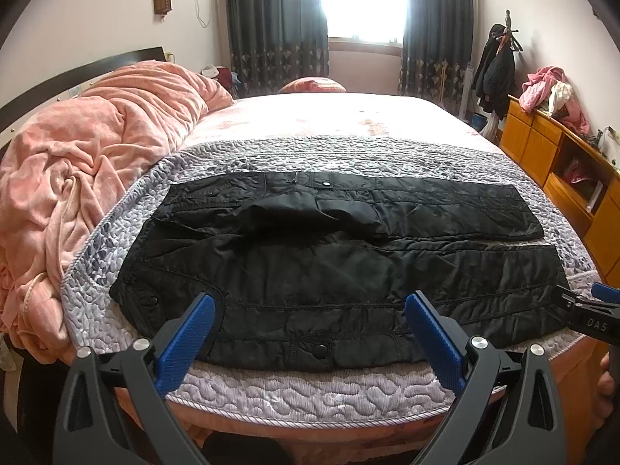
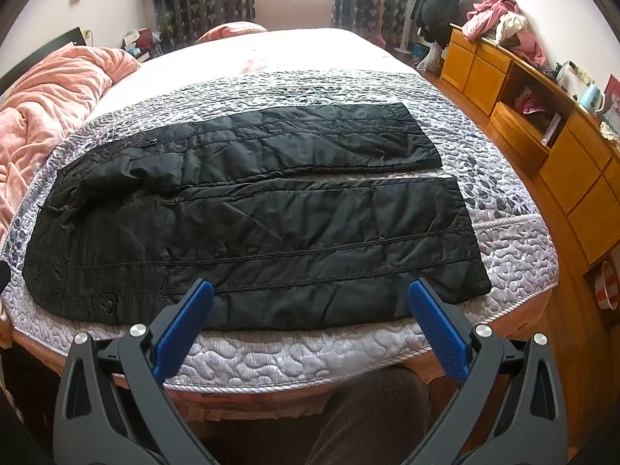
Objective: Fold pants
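Note:
Black quilted pants (image 1: 329,271) lie flat on the grey quilted mat (image 1: 310,155) at the bed's near edge, waist to the left, both legs stretched to the right side by side. My left gripper (image 1: 310,302) is open and empty, hovering over the near leg close to the waist. My right gripper (image 2: 310,290) is open and empty, hovering over the near leg (image 2: 271,240) toward the cuffs (image 2: 465,232). The right gripper also shows at the right edge of the left wrist view (image 1: 593,310). A bunched fold (image 2: 128,182) lies at the crotch.
A rumpled pink blanket (image 1: 89,162) fills the bed's left side. A wooden dresser (image 2: 542,124) with clothes on top runs along the right wall. A coat rack (image 1: 500,69) stands by the curtained window. The person's leg (image 2: 368,418) is below the bed edge.

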Available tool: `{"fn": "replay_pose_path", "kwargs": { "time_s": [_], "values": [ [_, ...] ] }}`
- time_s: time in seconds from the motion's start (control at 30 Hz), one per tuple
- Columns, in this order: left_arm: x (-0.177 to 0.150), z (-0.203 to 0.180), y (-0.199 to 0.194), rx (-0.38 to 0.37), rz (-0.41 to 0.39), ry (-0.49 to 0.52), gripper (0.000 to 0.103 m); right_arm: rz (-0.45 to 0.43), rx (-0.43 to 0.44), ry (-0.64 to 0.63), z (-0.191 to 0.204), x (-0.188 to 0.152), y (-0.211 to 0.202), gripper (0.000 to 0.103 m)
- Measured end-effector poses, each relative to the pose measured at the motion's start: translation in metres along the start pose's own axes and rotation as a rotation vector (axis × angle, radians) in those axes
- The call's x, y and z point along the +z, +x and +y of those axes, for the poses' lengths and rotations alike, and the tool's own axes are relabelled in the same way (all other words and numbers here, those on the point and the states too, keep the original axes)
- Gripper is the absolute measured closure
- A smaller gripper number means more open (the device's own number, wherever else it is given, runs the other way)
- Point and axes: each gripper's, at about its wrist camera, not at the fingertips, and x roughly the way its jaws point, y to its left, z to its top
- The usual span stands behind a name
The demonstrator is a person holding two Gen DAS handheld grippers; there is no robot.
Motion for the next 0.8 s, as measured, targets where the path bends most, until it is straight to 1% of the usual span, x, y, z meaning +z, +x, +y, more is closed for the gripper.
{"fn": "replay_pose_path", "kwargs": {
  "time_s": [0.5, 0.7, 0.8],
  "values": [
    [0.005, -0.005, 0.007, -0.001, 0.003, 0.007, 0.004, 0.015, 0.001, -0.003, 0.000, 0.003, 0.012, 0.003],
    [0.009, -0.011, 0.018, 0.000, 0.017, 0.019, 0.004, 0.024, -0.003, -0.005, -0.007, 0.009, 0.025, 0.003],
    [0.015, -0.019, 0.030, 0.001, 0.029, 0.033, 0.004, 0.026, -0.004, 0.001, -0.016, 0.017, 0.034, 0.003]
  ]
}}
